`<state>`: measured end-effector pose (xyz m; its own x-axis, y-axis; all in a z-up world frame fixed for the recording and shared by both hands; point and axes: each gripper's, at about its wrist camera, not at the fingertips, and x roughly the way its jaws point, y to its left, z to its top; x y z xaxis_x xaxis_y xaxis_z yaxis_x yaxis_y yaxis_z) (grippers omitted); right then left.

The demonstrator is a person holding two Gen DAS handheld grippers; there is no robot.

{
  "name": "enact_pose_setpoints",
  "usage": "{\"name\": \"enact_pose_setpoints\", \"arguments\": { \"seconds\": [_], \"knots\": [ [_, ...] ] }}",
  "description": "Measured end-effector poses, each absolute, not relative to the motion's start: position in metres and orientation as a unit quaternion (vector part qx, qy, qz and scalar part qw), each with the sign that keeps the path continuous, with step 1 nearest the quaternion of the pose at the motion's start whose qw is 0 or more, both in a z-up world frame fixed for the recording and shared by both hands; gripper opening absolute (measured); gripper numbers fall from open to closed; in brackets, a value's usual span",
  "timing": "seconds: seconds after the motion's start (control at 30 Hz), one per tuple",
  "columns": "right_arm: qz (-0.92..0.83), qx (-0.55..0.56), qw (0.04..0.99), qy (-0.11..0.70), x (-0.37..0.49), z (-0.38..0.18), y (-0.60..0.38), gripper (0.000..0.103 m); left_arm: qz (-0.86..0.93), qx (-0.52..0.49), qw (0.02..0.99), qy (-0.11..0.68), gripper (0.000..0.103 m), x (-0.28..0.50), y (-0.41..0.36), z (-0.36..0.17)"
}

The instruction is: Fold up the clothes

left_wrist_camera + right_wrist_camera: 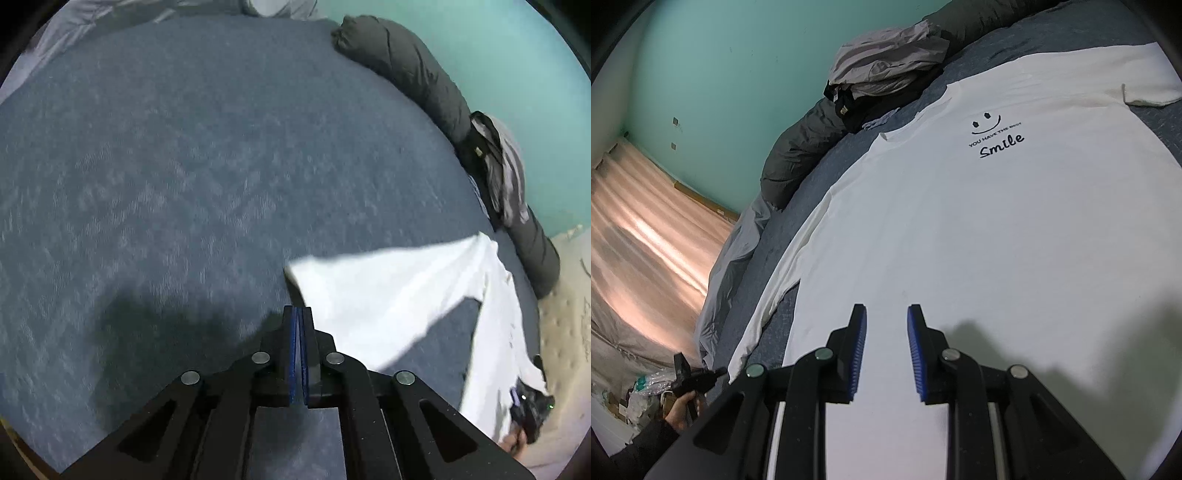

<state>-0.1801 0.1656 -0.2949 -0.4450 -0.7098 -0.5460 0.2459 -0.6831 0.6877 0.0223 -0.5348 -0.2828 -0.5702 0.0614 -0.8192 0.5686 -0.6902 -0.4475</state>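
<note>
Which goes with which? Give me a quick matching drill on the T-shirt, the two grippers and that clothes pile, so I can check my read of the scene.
Things:
1. white T-shirt
2. left gripper
3. right gripper
4. pile of grey and black clothes

States or places:
A. jaws open, above white fabric
B. resting on the dark rolled quilt beside the green wall
C. spread on the blue bed cover, print side up
D. jaws closed, above the blue cover

Pairs: 1-C, 2-D, 3-A, 4-B
</note>
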Motion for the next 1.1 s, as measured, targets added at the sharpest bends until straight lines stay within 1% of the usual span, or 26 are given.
{"name": "enact_pose_setpoints", "arguments": {
  "seconds": [0.13,0.23,0.33,0.37,0.4,0.47,0.6,0.83,0.97,1.07,1.1],
  "knots": [
    [-0.809,0.435,0.295,-0.263,-0.181,-0.294,0.166,0.022,-0.812,0.427,0.16,0.364,0.022,-0.002,-0.54,-0.287],
    [-0.809,0.436,0.293,-0.264,-0.182,-0.296,0.166,0.022,-0.81,0.433,0.156,0.365,0.023,-0.017,-0.541,-0.296],
    [-0.809,0.438,0.292,-0.262,-0.183,-0.297,0.165,0.022,-0.81,0.432,0.154,0.365,0.021,-0.024,-0.543,-0.298],
    [-0.809,0.438,0.292,-0.262,-0.183,-0.297,0.165,0.022,-0.811,0.433,0.155,0.362,0.012,-0.026,-0.544,-0.297],
    [-0.809,0.438,0.292,-0.262,-0.183,-0.297,0.166,0.022,-0.811,0.434,0.156,0.359,0.008,-0.027,-0.544,-0.296],
    [-0.809,0.439,0.292,-0.261,-0.183,-0.298,0.165,0.022,-0.817,0.43,0.161,0.348,0.005,-0.029,-0.544,-0.29],
    [-0.808,0.441,0.293,-0.257,-0.182,-0.299,0.163,0.022,-0.834,0.404,0.167,0.336,0.004,-0.03,-0.547,-0.267],
    [-0.81,0.444,0.291,-0.248,-0.182,-0.301,0.162,0.022,-0.851,0.368,0.185,0.326,0.004,-0.06,-0.572,-0.232],
    [-0.811,0.446,0.291,-0.242,-0.183,-0.303,0.16,0.022,-0.849,0.356,0.201,0.336,0.004,-0.063,-0.593,-0.227],
    [-0.811,0.45,0.29,-0.237,-0.184,-0.306,0.158,0.022,-0.838,0.36,0.216,0.349,0.004,-0.049,-0.611,-0.237],
    [-0.81,0.451,0.29,-0.236,-0.184,-0.307,0.158,0.022,-0.832,0.366,0.219,0.354,0.004,-0.062,-0.612,-0.242]
  ]
}}
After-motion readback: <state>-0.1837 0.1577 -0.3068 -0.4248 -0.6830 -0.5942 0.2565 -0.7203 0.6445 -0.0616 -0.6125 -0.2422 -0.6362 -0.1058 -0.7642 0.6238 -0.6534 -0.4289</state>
